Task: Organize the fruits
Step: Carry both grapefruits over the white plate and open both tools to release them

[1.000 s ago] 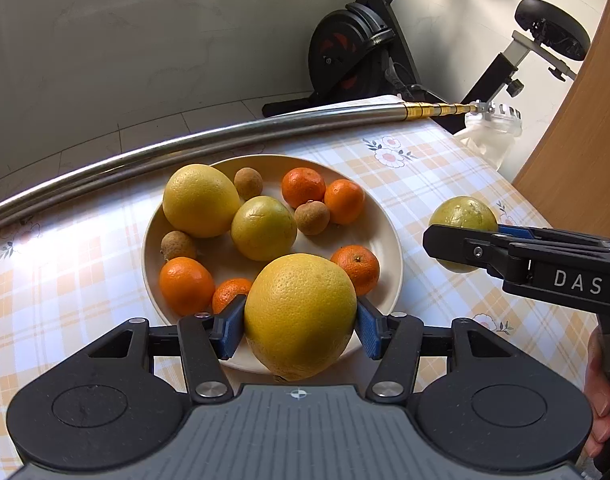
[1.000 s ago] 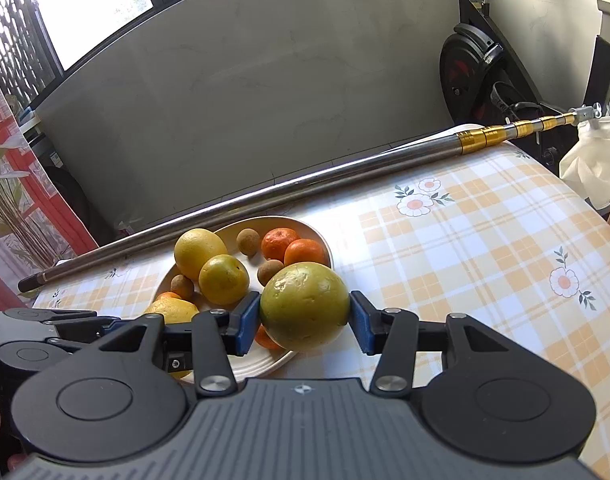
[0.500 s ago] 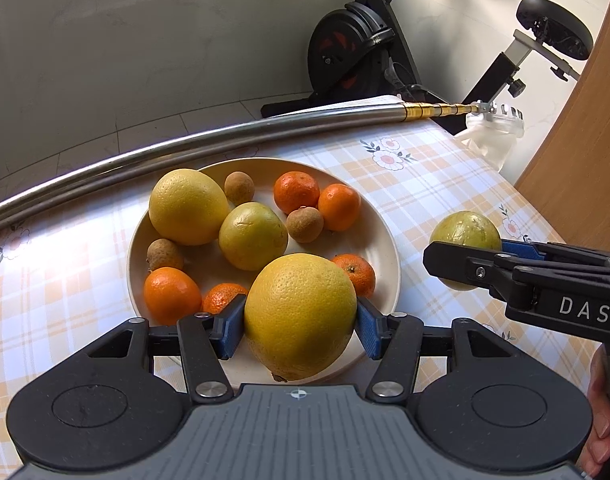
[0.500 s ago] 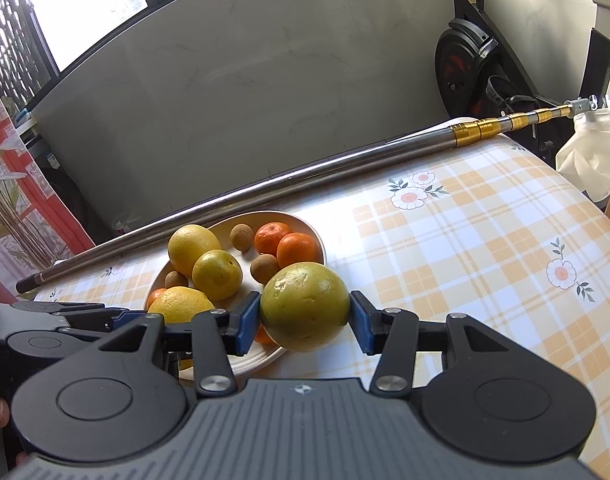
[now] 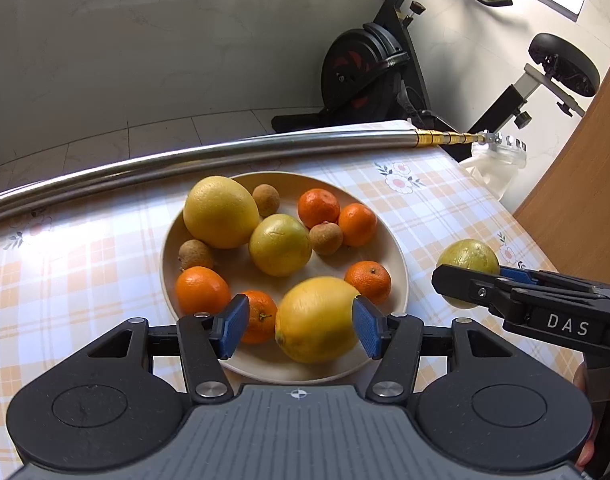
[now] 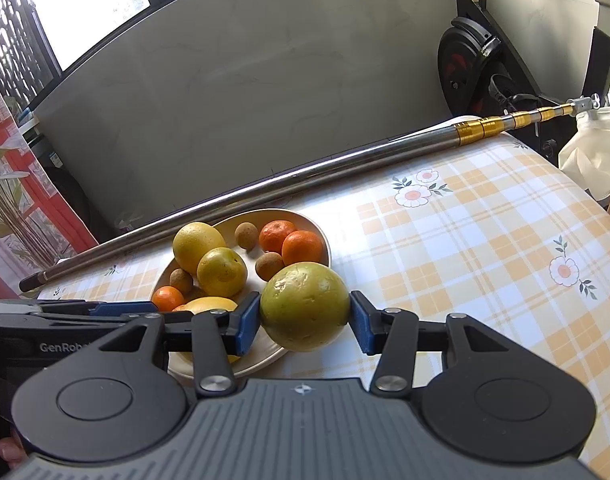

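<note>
Left gripper (image 5: 301, 330) newly open; "DAS" lettering (image 5: 567, 324).

Table in orange-checked floral cloth (image 6: 485, 240), beige fruit plate (image 5: 397, 256) on it, metal pole (image 6: 305, 176) along far edge

A long silver metal pole with a gold telescopic end (image 5: 233, 152) is lying along the far edge of the desk covered in a yellow-and-white checked tablecloth with flower prints (image 6: 485, 232), and a white cloth bag on a toothed ring (image 5: 495, 164) is hanging at the pole's tip, past the desk corner. A black exercise bike with a red-marked flywheel (image 5: 369, 68) is standing on the pale tiled floor (image 5: 117, 140) against the grey-white wall (image 6: 265, 80). A brown wooden panel (image 5: 581, 184) is rising beside the desk, and a window behind a dark patterned grille (image 6: 13, 28) is letting in bright daylight.
</note>
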`<state>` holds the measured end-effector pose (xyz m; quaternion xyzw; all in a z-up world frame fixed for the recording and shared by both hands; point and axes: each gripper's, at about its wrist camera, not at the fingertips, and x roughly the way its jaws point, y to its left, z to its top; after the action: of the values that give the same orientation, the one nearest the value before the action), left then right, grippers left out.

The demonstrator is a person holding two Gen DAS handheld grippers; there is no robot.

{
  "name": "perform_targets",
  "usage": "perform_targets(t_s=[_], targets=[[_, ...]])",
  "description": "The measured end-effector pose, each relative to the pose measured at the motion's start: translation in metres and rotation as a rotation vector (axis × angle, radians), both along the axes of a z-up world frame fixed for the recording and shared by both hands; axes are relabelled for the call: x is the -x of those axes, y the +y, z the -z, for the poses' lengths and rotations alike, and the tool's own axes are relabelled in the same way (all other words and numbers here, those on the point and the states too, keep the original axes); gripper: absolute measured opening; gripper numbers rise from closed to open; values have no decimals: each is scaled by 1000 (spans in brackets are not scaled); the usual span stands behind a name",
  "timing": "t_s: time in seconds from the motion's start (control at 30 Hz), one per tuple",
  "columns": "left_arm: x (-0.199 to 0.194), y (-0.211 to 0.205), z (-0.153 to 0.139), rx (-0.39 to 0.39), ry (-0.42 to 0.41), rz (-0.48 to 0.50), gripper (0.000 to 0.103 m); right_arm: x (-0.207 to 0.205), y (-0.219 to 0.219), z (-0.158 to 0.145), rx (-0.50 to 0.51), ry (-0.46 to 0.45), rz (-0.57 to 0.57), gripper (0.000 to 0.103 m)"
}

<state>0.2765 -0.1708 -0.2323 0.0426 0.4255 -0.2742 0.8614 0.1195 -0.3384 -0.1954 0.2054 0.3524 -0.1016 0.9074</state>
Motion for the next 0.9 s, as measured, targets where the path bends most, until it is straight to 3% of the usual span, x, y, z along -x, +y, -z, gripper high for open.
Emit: perform_targets(t_s=[0.57, 0.73, 0.9], targets=[[-9, 56, -31, 8, -75, -193, 60, -32, 20, 3, 56, 29, -106, 50], [-7, 65, -33, -17, -92, -216, 60, -58, 16, 11, -4, 43, -113, 50], [-5, 74, -38, -29, -112, -223, 60, -82, 23, 17, 73, 82, -167, 50]])
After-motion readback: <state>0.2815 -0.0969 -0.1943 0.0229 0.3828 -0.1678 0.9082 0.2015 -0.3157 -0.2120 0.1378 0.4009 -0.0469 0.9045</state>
